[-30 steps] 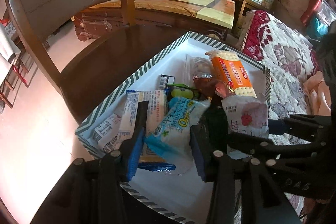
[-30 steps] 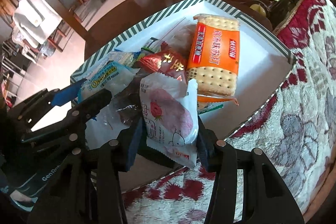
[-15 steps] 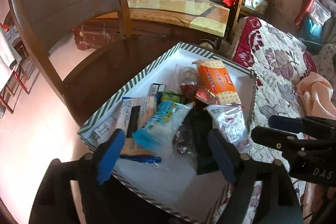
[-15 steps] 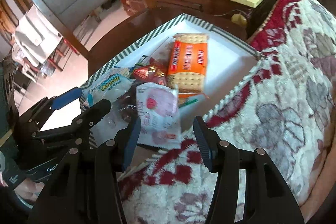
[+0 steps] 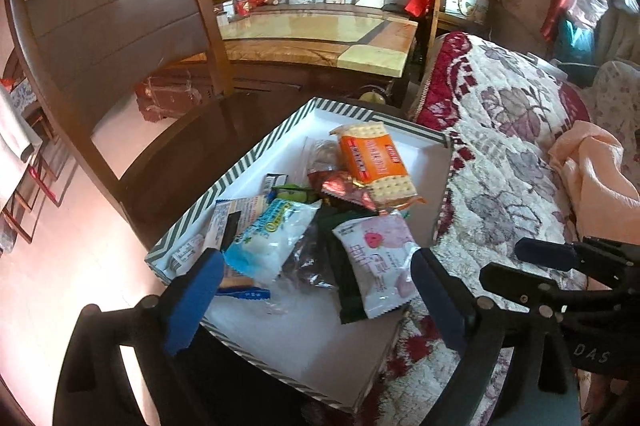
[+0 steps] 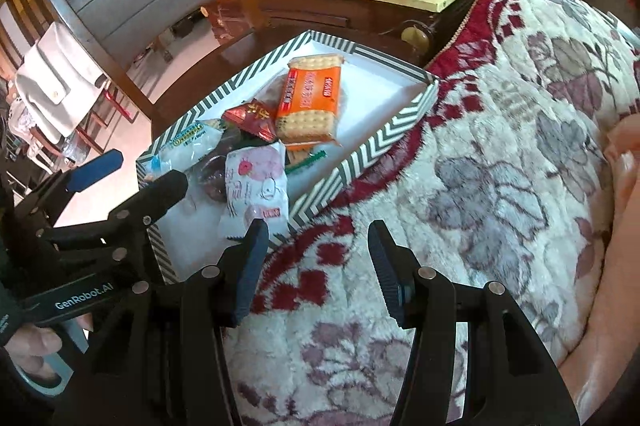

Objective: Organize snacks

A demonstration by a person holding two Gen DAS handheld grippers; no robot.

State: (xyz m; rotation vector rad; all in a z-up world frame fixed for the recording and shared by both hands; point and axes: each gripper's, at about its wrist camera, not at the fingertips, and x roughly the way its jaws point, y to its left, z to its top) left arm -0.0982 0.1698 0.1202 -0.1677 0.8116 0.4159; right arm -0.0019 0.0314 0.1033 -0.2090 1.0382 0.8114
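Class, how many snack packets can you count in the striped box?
About 7, bunched at the near-left end: orange crackers, red, pink, blue, beige, green, dark. More may hide underneath.

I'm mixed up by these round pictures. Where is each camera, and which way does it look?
Left wrist: on the left tongs, looking down over the box of snacks; both blue pads and the right tongs show.
Right wrist: on the right tongs, facing the blanket beside the box; left tongs and a hand show.
Shared: box, orange crackers, pink packet.
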